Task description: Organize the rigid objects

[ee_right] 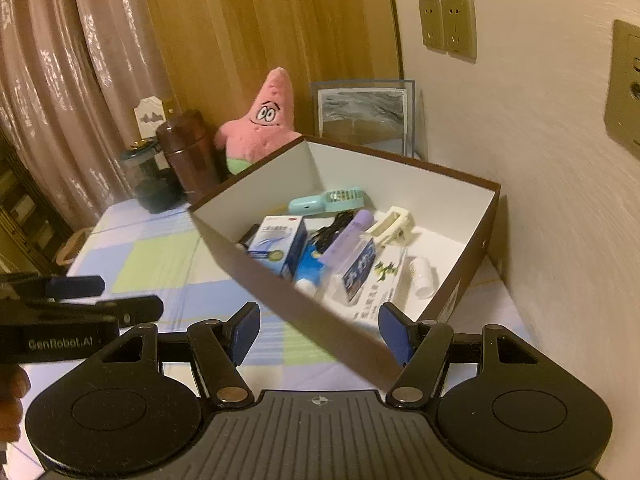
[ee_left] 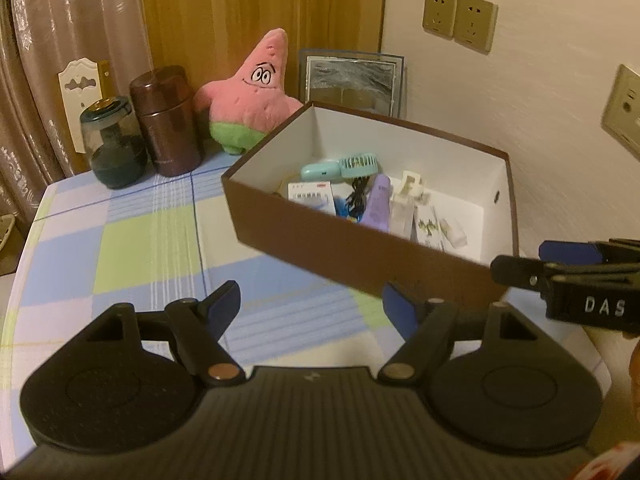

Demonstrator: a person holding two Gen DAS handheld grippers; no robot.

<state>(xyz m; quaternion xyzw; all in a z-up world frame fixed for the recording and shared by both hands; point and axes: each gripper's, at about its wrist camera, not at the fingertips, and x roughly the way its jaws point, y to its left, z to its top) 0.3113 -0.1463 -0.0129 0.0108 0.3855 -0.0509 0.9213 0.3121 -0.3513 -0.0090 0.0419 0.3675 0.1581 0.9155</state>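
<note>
Brown cardboard box (ee_right: 320, 320) on the checked tabletop (ee_left: 140, 248) holds a mint handheld fan (ee_right: 326, 201); left hand-held gripper (ee_left: 312, 308) and right hand-held gripper (ee_right: 318, 330) both gape, grasping nothing.

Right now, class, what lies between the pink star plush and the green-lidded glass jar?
A brown cylindrical canister stands between the pink star plush and the glass jar; the left wrist view shows this best.
</note>
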